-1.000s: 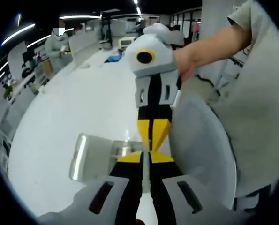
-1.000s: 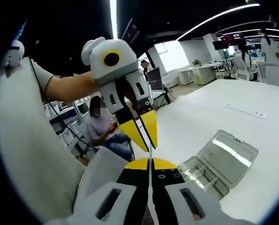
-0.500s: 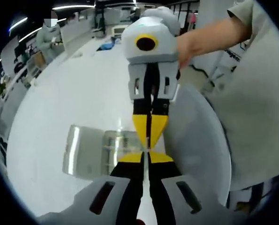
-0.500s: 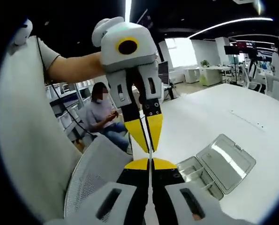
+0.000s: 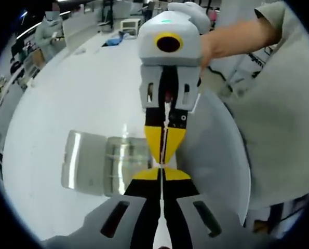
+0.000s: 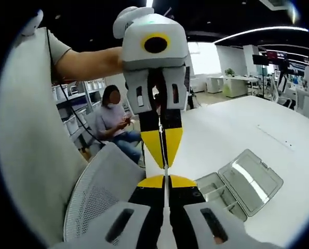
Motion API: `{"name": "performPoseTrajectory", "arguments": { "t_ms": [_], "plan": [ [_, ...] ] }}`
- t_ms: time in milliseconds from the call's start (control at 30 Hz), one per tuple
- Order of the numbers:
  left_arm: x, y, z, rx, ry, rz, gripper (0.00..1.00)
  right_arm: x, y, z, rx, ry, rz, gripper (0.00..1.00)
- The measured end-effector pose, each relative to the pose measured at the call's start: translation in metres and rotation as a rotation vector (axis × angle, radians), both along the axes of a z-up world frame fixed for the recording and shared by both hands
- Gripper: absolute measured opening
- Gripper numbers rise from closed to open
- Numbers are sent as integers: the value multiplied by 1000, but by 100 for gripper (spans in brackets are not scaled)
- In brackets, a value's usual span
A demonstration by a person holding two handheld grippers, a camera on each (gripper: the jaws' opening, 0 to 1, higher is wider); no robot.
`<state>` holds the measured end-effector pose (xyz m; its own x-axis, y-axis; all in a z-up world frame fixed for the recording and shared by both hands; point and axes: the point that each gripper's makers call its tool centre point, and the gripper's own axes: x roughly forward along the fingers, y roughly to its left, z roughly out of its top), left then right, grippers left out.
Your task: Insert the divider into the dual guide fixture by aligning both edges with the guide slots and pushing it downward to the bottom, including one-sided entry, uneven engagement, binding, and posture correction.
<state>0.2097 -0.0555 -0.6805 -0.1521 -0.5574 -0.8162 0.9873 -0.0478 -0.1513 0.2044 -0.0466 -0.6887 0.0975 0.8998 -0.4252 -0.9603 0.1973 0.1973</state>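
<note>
Above the near edge of the white surface (image 5: pixel 66 109) I hold both tongs tip to tip. From the left gripper view, my left tongs (image 5: pixel 162 174) rise from the bottom with their yellow tips pressed together on a thin, clear sheet seen edge-on, the divider (image 5: pixel 163 168), and the right tongs (image 5: pixel 163 155) point back at me, also clamped on that same sheet. From the right gripper view the picture mirrors: right tongs (image 6: pixel 164 180) closed on the divider (image 6: pixel 165 171), left tongs (image 6: pixel 163 155) meeting them from above. The sheet is so thin I can only make out its edge as a pale line between the tips. The clear fixture box (image 5: pixel 105 163) lies on the surface with its lid (image 6: pixel 250 179) laid open flat beside the tray (image 6: pixel 216 189); it sits below and to one side of the tips, apart from them. A mesh chair back (image 6: pixel 105 199) stands close beside my tongs, while the surface beyond the box lies open and bare.
</note>
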Motion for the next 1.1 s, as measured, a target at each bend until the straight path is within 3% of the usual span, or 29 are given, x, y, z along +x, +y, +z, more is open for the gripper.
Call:
{"name": "performPoseTrajectory", "arguments": {
  "t_ms": [233, 367, 533, 867, 1100],
  "plan": [
    [1, 1, -1, 55, 29, -1, 0, 0, 1, -2, -10, 8, -5, 0],
    [5, 2, -1, 86, 4, -20, 0, 1, -2, -7, -33, 41, -20, 3],
    [11, 4, -3, 117, -7, -14, 0, 1, -8, -10, -49, 37, -35, 9],
    [26, 20, -19, 256, -73, -13, 0, 6, -15, -19, -116, -5, -68, 25],
    [33, 27, -29, 320, -84, 10, 0, 15, -22, -22, -153, -39, -115, 33]
  ]
}}
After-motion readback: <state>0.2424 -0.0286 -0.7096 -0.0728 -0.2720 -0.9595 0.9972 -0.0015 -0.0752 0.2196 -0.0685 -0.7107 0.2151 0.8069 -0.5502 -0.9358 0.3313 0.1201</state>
